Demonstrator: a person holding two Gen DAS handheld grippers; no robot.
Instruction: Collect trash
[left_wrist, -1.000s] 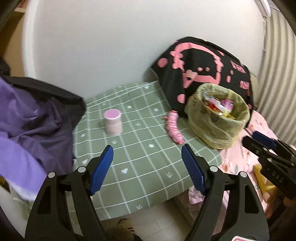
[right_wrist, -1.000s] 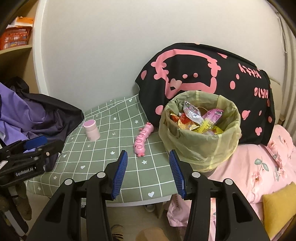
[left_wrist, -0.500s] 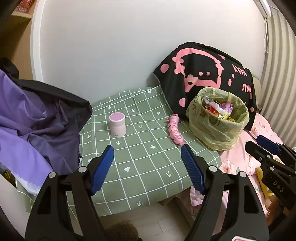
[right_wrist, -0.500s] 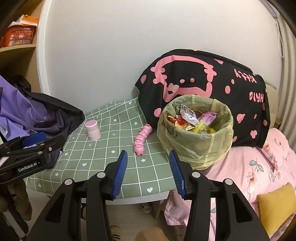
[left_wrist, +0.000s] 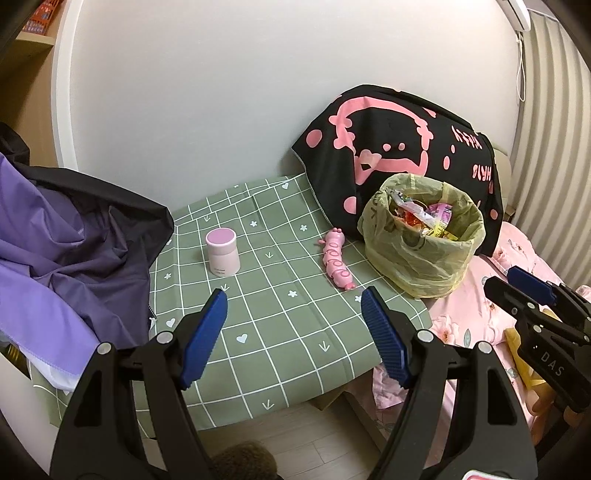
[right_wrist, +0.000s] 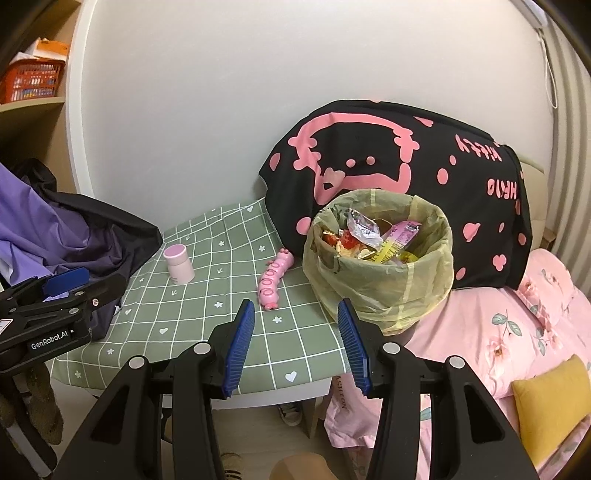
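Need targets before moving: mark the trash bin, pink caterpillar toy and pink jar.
trash bin (right_wrist: 384, 291), right wrist view, front wall.
pink caterpillar toy (right_wrist: 275, 280), right wrist view, mid-body.
pink jar (left_wrist: 222, 258), left wrist view, side.

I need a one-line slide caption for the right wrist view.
Open right gripper faces a full trash bin on a green checked tablecloth.

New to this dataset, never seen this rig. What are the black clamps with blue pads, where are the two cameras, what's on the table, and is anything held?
No robot arm here: a person carries a two-finger gripper in each hand, with a fisheye camera on each looking forward along its fingers. The left view shows the left gripper up close and the right gripper at its edge; the right view shows the right one up close. Both are open and hold nothing.

On the green checked tablecloth stand a small pink jar, a pink caterpillar toy and a bin lined with a yellow-green bag, full of wrappers. A purple jacket lies to the left, a black and pink pillow behind the bin.
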